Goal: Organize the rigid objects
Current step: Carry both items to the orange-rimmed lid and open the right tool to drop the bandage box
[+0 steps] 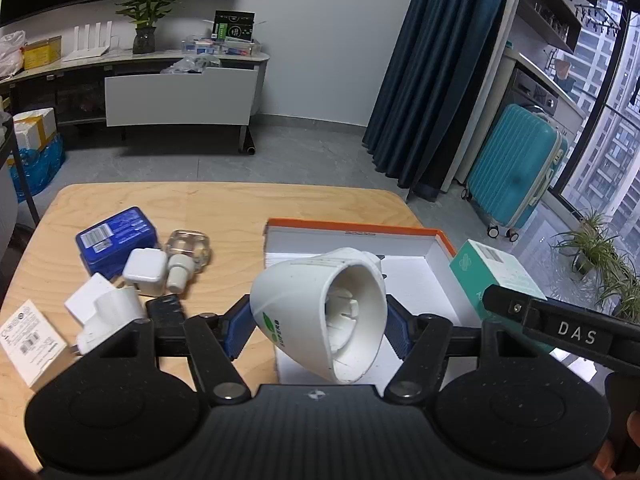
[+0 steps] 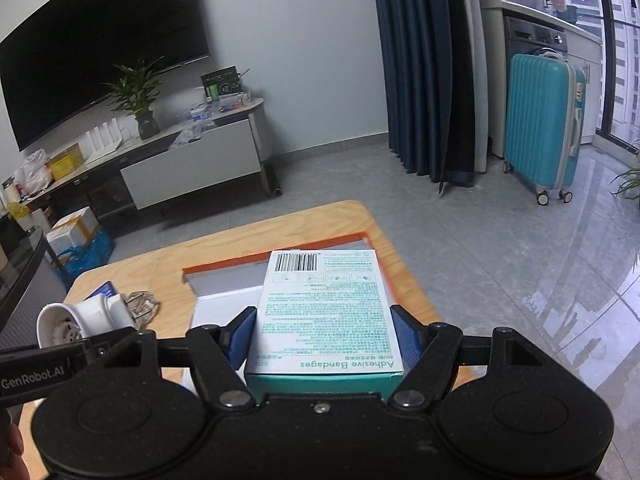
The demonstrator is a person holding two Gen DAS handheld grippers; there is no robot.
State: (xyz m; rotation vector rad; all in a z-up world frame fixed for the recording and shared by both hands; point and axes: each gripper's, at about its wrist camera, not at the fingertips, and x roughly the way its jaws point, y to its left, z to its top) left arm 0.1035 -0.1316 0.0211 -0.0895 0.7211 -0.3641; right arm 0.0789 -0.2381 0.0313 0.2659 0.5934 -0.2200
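My left gripper (image 1: 318, 326) is shut on a white cone-shaped plug-in device (image 1: 320, 312) marked SUPERB and holds it above the open orange-rimmed white box (image 1: 416, 276). The device also shows in the right wrist view (image 2: 80, 318). My right gripper (image 2: 324, 334) is shut on a teal and white adhesive bandages box (image 2: 326, 312), held over the right part of the orange-rimmed box (image 2: 224, 280). The bandages box shows at the right in the left wrist view (image 1: 494, 272).
On the wooden table (image 1: 224, 204) left of the box lie a blue tin (image 1: 116, 240), a white charger cube (image 1: 145, 271), a clear bottle (image 1: 188, 252), a white adapter (image 1: 106, 308), a black item (image 1: 166, 312) and a white labelled box (image 1: 30, 340). A teal suitcase (image 2: 540, 136) stands on the floor.
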